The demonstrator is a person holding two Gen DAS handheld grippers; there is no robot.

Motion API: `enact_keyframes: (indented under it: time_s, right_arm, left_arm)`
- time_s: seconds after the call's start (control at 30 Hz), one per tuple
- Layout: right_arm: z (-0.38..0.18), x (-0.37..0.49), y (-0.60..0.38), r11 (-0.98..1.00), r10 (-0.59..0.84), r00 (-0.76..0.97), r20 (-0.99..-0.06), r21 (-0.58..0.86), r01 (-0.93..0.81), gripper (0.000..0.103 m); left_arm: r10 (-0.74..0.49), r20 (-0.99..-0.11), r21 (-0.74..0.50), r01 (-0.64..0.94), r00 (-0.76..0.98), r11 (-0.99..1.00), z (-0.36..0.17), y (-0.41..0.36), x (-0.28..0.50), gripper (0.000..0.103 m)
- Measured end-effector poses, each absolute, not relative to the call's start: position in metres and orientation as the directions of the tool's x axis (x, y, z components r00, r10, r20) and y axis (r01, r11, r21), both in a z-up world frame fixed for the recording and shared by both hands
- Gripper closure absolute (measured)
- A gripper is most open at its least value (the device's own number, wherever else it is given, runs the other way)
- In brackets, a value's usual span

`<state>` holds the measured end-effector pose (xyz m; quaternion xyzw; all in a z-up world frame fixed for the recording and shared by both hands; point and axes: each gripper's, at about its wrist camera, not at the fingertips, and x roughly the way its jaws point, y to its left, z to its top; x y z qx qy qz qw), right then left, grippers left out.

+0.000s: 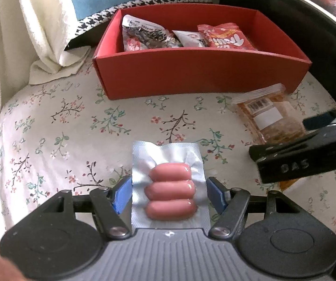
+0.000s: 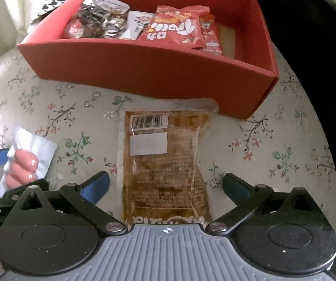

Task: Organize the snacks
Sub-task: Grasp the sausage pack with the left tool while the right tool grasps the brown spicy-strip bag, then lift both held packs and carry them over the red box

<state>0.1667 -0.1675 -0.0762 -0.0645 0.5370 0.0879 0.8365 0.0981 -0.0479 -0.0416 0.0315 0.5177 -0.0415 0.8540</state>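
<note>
The left tongs (image 1: pixel 169 193) clamp the sausage pack (image 1: pixel 170 187), while only the right view shows the right tongs (image 2: pixel 165 187) apart around the brown packet (image 2: pixel 163 161).

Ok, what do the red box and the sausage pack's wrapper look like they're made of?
Red box: likely cardboard with a matte finish, judging by its thin flat walls, crisp folded corners and lack of glare.

Sausage pack: apparently silvery foil-like backing with a dimpled, crinkled edge, and clear glossy film pulled tight over three pink sausages, which show bright highlights. Whether the backing is true foil or metallised plastic isn't clear.
</note>
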Motion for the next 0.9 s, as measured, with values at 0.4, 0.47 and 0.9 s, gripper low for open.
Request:
enact_keyframes:
  time_s: [0.4,0.47,0.9]
  right_arm:
    - [-0.072,0.152,-0.171,0.979,0.062,0.401,-0.914,-0.023,-0.203,0.016]
    - [-0.066,0.147,-0.170,0.975,0.070,0.399,-0.914,-0.022,-0.222,0.028]
    - [-0.043,0.140,-0.183,0.983,0.130,0.420,-0.898,0.060,-0.175,0.042]
  left_arm:
    - [-0.042,-0.893,0.007,0.108,0.449,0.994,-0.043,-0.044,0.099,0.041]
    - [-0.047,-0.893,0.007,0.118,0.448,0.993,-0.043,-0.045,0.099,0.041]
    - [-0.127,-0.869,-0.087,0.105,0.478,0.991,-0.022,-0.038,0.097,0.042]
